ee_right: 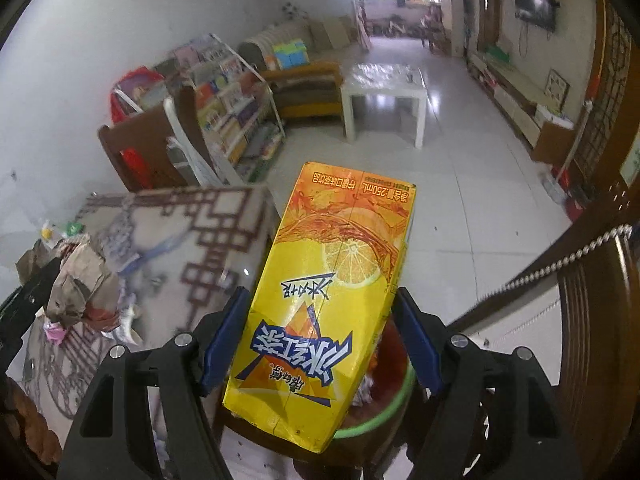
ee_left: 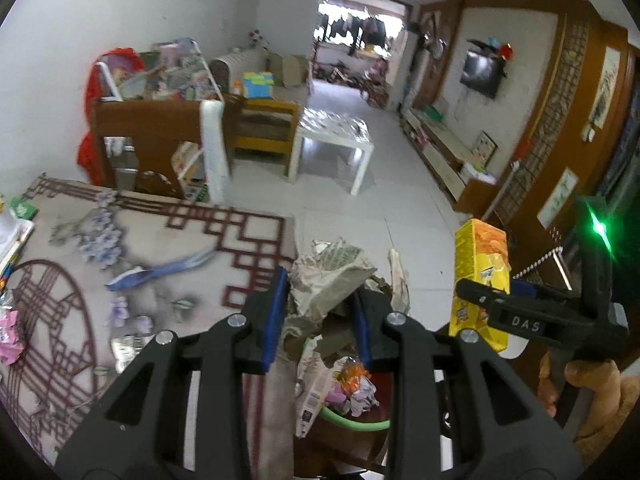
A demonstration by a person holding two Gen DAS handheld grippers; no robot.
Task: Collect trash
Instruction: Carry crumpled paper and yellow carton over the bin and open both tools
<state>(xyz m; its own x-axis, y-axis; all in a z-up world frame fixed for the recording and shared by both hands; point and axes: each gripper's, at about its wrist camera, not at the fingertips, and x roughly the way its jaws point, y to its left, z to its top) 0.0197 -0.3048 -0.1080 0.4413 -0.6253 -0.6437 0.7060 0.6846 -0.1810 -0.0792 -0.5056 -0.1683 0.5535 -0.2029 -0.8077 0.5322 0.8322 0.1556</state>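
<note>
Both grippers loaded, left gripper (ee_left: 320, 320) clamping crumpled paper (ee_left: 324, 280), right gripper (ee_right: 320, 340) gripping yellow drink carton (ee_right: 324, 300), so imo get right over the green-rimmed bin (ee_left: 360, 426) b4 letting go.

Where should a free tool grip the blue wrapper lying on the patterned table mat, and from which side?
Take the blue wrapper across its narrow middle, coming from above. It lies flat and long on the table mat, running from lower left to upper right in the left wrist view, so set the fingers across that line. The picture is blurred there, so its exact edges are unclear.
</note>
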